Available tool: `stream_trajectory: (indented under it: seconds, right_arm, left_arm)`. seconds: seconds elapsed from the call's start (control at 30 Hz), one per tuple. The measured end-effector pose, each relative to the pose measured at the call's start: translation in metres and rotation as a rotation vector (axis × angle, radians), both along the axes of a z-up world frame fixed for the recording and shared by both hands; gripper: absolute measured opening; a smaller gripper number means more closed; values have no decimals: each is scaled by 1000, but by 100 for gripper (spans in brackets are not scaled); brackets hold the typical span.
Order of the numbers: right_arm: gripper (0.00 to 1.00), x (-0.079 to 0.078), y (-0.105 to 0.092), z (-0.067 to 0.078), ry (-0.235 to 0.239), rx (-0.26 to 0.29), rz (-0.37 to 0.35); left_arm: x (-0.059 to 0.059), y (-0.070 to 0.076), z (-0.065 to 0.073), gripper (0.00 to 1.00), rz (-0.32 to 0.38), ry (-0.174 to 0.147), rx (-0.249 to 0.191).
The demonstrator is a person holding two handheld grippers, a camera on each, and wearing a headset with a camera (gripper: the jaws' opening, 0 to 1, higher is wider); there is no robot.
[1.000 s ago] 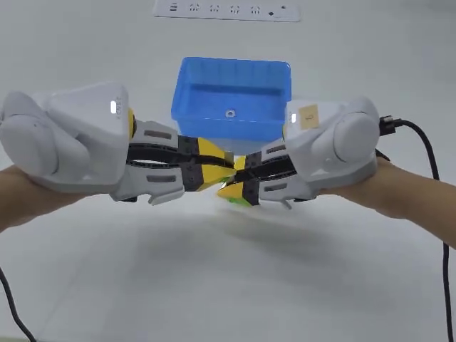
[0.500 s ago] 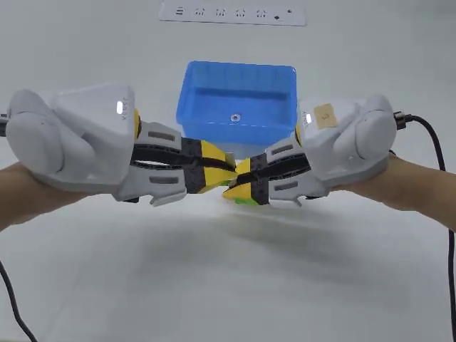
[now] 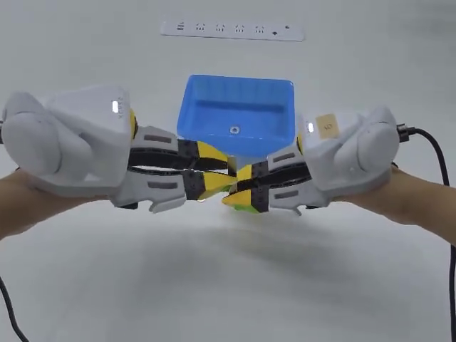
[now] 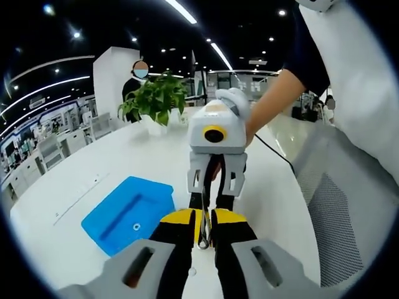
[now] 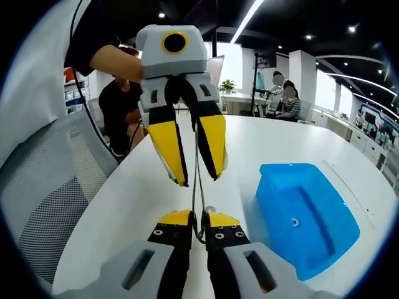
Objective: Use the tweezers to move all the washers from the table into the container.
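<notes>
Tweezers (image 5: 197, 187) hang between the two grippers, which meet tip to tip above the white table (image 3: 228, 285), just near of the blue container (image 3: 239, 89). The right gripper (image 5: 199, 219) has its yellow-tipped jaws drawn close together on one end of the tweezers, and the thin metal legs run away from it toward the other gripper. The left gripper (image 5: 198, 179) faces it from the left, its jaws standing a little apart with the tweezer legs passing between them (whether the pads actually press on the legs, I cannot tell). In the left gripper view the tweezers show as a thin strip in the narrow gap between that gripper's own jaws. One washer (image 3: 234, 130) lies on the floor of the container, close to its middle and well apart from the walls. A white power strip (image 3: 231, 30) lies on the table on the far side, beyond the container. A person's hand holds each gripper from behind.
</notes>
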State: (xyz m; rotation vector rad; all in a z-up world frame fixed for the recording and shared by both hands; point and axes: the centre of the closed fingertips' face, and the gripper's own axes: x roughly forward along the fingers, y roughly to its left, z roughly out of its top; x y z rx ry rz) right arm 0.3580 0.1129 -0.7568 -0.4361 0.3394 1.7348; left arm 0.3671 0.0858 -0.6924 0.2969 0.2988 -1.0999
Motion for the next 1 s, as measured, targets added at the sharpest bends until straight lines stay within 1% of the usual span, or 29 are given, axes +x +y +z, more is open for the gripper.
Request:
stream_trajectory:
  seconds: [0.03,0.07,0.1,0.13,0.17,0.2,0.27,0.3,0.33,0.37,0.43,0.47,0.5,0.53,0.6,0.67,0.7,0.73,0.77,0.83,0.9,0.97,1.0]
  right_arm:
    - [8,1,0,3,3,8,-4]
    - [8,1,0,5,1,10,-7]
    - [8,1,0,8,-5,11,-10]
    - [8,2,0,10,-8,12,-16]
    - [8,2,0,12,-11,14,-20]
    - [8,3,0,16,-15,16,-27]
    - [8,4,-1,22,-25,21,-36]
    - [8,5,-1,24,-25,22,-41]
    - [8,6,-1,28,-28,26,-46]
    - [8,7,-1,31,-29,28,-50]
    - [8,9,-2,36,-49,26,-55]
    - [8,11,-3,39,-52,27,-63]
    - [8,13,-4,43,-56,32,-77]
    - [8,14,-4,45,-57,34,-82]
    - [8,18,-5,53,-58,48,-105]
    - [8,23,-5,59,-71,55,-121]
    - [8,28,-5,63,-75,60,-132]
    - [8,32,-4,65,-75,63,-141]
    - [8,37,-3,69,-72,73,-154]
    - [8,47,1,74,-74,83,-167]
    - [8,56,5,80,-76,92,-173]
    - [8,65,8,85,-90,102,-176]
    - [8,73,10,88,-92,114,-187]
  left_arm:
    - [0,0,2,17,1,-1,-6]
    - [-1,0,6,19,12,4,-24]
    - [-1,1,7,23,12,-4,-18]
    - [-1,3,8,24,19,-17,-3]
    - [-2,5,9,24,21,-21,2]
    - [-5,6,10,25,22,-13,-1]
    - [-9,10,11,25,26,-17,5]
    - [-11,11,13,25,27,-12,1]
    - [-15,13,15,25,32,0,-16]
    - [-17,15,16,26,37,6,-22]
    - [-21,19,17,29,52,12,-28]
    - [-22,22,18,31,66,6,-32]
    - [-23,25,20,34,87,-9,-40]
    - [-25,27,22,37,95,-8,-50]
    - [-31,30,22,43,104,-5,-54]
    - [-37,36,22,45,119,-10,-50]
    - [-40,40,21,48,127,-13,-47]
    - [-42,43,21,51,133,-16,-44]
    - [-41,48,20,55,156,-20,-37]
    - [-44,57,19,58,182,-16,-44]
    - [-47,62,17,60,197,-17,-50]
    - [-52,63,15,62,193,-21,-34]
    - [-53,63,14,62,193,-21,-32]
